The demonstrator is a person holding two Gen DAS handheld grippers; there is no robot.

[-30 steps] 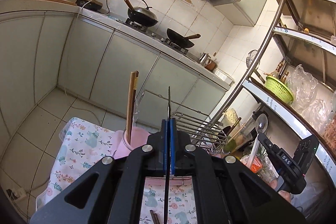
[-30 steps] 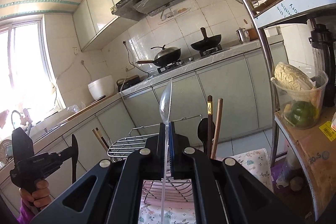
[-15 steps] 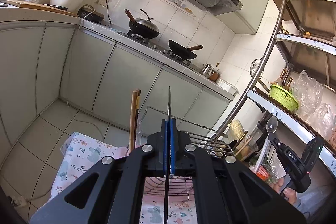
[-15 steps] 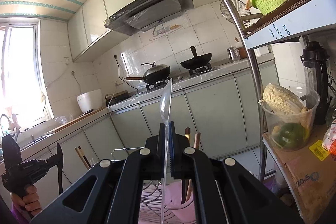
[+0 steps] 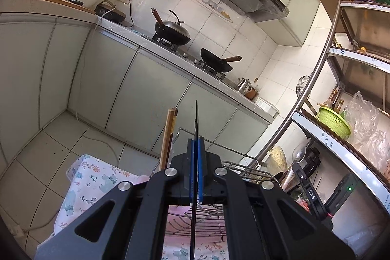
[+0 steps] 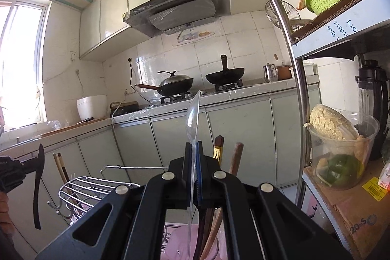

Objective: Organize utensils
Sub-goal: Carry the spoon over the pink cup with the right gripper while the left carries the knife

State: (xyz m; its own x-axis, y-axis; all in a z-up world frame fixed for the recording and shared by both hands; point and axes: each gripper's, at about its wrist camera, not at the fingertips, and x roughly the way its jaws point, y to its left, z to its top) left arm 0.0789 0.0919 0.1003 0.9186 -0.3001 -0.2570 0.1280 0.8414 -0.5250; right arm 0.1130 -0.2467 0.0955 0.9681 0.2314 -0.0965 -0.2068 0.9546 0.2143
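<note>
A wire dish rack (image 6: 82,187) sits on the flower-print cloth (image 5: 92,184), with a pink cup (image 6: 180,243) of wooden chopsticks (image 6: 234,157) near it. The left gripper (image 5: 196,162) is clamped on a thin black utensil (image 5: 195,199) held upright above the rack. The right gripper (image 6: 193,162) pinches a clear plastic spoon (image 6: 193,118), bowl up, over the cup.

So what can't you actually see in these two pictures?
- Pink cup: right view, mostly behind the right gripper.
- Black utensil: left view, seen edge-on; its lower end runs off the frame.
- Rack: left view, largely blocked by the left gripper.
</note>
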